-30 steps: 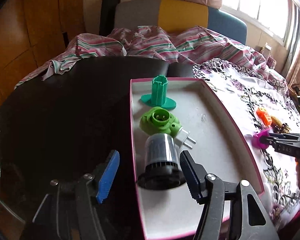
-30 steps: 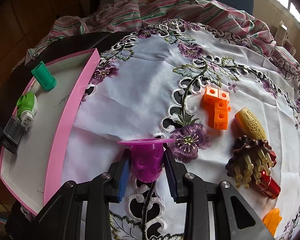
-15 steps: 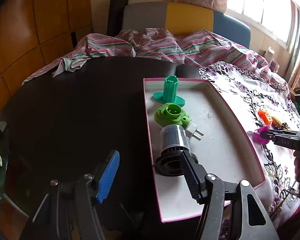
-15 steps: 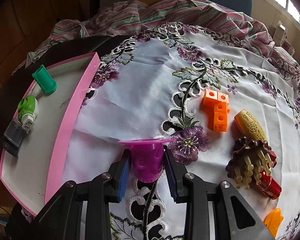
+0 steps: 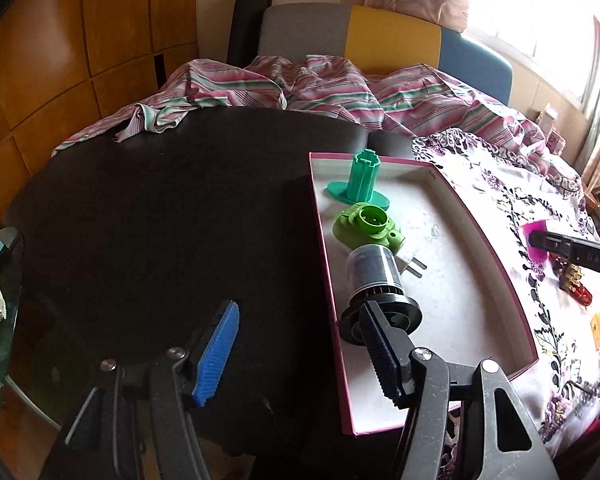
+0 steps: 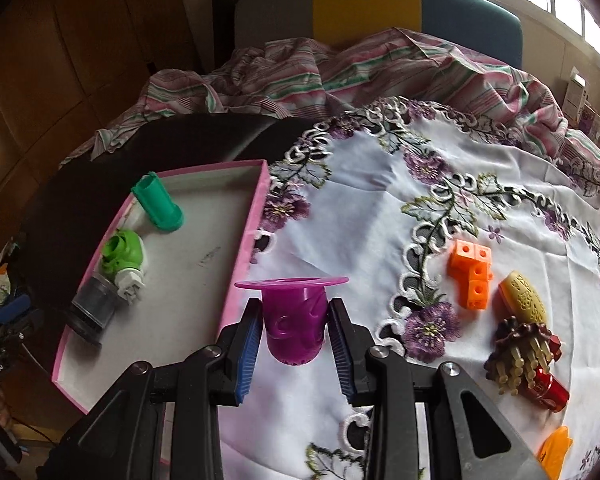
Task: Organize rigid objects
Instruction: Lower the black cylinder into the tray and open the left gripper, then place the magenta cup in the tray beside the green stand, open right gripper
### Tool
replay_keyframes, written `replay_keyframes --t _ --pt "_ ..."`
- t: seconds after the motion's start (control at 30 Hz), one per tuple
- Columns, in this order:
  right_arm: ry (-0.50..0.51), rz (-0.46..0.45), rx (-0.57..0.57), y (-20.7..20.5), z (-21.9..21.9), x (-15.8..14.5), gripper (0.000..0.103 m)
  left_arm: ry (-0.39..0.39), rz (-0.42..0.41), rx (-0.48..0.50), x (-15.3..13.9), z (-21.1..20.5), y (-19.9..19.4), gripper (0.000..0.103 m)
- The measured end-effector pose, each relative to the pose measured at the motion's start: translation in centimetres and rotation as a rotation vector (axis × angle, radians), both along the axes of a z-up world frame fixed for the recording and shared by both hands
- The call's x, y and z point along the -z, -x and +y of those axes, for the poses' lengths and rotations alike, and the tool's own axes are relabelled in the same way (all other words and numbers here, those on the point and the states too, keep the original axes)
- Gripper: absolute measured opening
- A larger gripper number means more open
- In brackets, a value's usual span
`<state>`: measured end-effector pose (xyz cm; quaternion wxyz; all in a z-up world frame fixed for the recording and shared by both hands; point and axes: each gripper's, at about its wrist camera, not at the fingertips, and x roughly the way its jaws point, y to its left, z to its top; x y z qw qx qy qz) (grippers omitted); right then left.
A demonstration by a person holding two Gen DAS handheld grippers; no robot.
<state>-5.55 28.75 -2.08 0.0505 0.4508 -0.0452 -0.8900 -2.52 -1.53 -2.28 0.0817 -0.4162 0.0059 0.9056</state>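
Pulling back from the tray, our left gripper now sits farther from the grey and black cylinder than it did a second ago, when that piece lay right between its fingers. The fingers are spread wide and hold nothing, and the cylinder lies on its side in the tray, touching the green plug adapter, with the teal flanged post standing upright beyond. We read this as a finished drop: three pieces are lined up along the tray's left wall, and the left side is free for whatever comes next.

On the other side, our right gripper is clamped on the purple cup, flange upward, and it has swung toward the tray. A second ago the cup hung over the embroidered cloth well right of the pink rim; now it hovers just beside that rim, roughly level with the tray's near half. We judge the carry is most of the way done, and the remaining move is a short shift left over open tray floor, then a release clear of the cylinder.

Waiting on the cloth are the orange block piece, the yellow carved capsule, the brown bristled comb, the red cap under it, and an orange bit at the frame edge. So the sorting is under half done by our count.
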Motion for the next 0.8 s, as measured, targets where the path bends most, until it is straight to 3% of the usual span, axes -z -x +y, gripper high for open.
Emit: replay_keyframes --t 0.27,0.57,0.8 --pt "0.044 0.016 -0.099 1.4 -5.4 -1.1 0.033 -0.009 -0.005 -0.015 0.1 -0.9 -0.2 0.064" --pt "0.093 -0.04 -0.15 4.1 -9.5 0.0 0.033 -0.017 -0.013 -0.026 0.4 -1.5 -0.2 0.064" --pt "0.058 -0.101 -0.119 7.7 -13.0 2.1 0.033 -0.026 -0.016 -0.045 0.6 -2.0 -0.1 0.064"
